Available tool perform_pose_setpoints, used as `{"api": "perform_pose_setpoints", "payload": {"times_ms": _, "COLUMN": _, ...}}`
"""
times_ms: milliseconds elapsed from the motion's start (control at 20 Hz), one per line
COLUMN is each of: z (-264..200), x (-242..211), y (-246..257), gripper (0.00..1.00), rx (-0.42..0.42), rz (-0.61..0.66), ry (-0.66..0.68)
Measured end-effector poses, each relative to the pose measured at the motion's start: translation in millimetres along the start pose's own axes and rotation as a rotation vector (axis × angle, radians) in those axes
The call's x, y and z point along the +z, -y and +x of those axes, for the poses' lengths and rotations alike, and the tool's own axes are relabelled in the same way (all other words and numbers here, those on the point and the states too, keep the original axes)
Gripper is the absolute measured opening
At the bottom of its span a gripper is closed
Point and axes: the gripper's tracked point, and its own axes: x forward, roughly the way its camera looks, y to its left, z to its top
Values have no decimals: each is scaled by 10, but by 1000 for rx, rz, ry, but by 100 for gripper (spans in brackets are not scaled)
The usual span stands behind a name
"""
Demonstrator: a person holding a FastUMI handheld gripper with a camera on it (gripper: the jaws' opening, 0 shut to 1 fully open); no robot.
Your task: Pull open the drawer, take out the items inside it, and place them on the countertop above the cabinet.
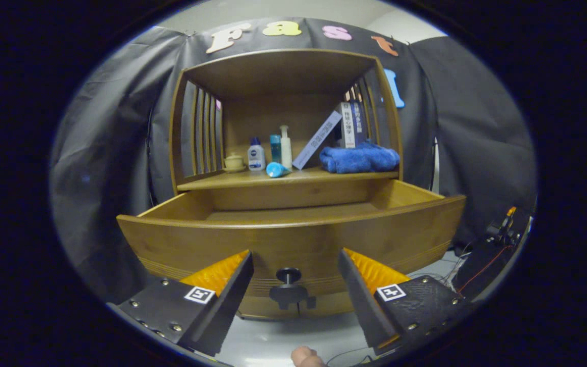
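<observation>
The drawer (pixel 293 229) stands pulled out below the counter (pixel 293 178). On the counter, a cup (pixel 234 162) sits near the left edge, bottles (pixel 271 150) at the middle, a towel (pixel 358 158) at the right edge with books (pixel 342 130) leaning behind it. The drawer's knob (pixel 289 278) lies between the spread fingers of the tongs (pixel 293 270).
</observation>
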Motion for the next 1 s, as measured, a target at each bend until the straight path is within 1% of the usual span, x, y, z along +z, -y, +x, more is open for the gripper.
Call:
{"api": "perform_pose_setpoints", "payload": {"times_ms": 50, "z": -56, "x": -30, "y": -73, "gripper": 100, "rx": 22, "rz": 20, "ry": -3}}
{"api": "perform_pose_setpoints", "payload": {"times_ms": 100, "z": -31, "x": 20, "y": -71, "gripper": 100, "rx": 23, "rz": 28, "ry": 33}}
{"api": "perform_pose_setpoints", "payload": {"times_ms": 150, "z": 41, "x": -29, "y": -67, "gripper": 98, "rx": 24, "rz": 16, "ry": 34}}
{"api": "perform_pose_setpoints", "payload": {"times_ms": 350, "z": 341, "x": 26, "y": -103, "gripper": 99, "rx": 41, "rz": -4, "ry": 81}}
{"api": "perform_pose_setpoints", "payload": {"times_ms": 500, "z": 584, "x": 147, "y": -130, "gripper": 99, "rx": 27, "rz": -45, "ry": 123}}
{"api": "perform_pose_setpoints", "payload": {"times_ms": 550, "z": 684, "x": 81, "y": -146, "gripper": 99, "rx": 23, "rz": -60, "ry": 111}}
{"api": "perform_pose_setpoints", "payload": {"times_ms": 600, "z": 693, "x": 121, "y": -165, "gripper": 99, "rx": 20, "rz": -62, "ry": 132}}
{"api": "perform_pose_setpoints", "payload": {"times_ms": 750, "z": 978, "x": 164, "y": -194, "gripper": 99, "rx": 10, "rz": -56, "ry": 147}}
{"api": "perform_pose_setpoints", "payload": {"times_ms": 1000, "z": 1240, "x": 207, "y": -232, "gripper": 99, "rx": 6, "rz": -59, "ry": 188}}
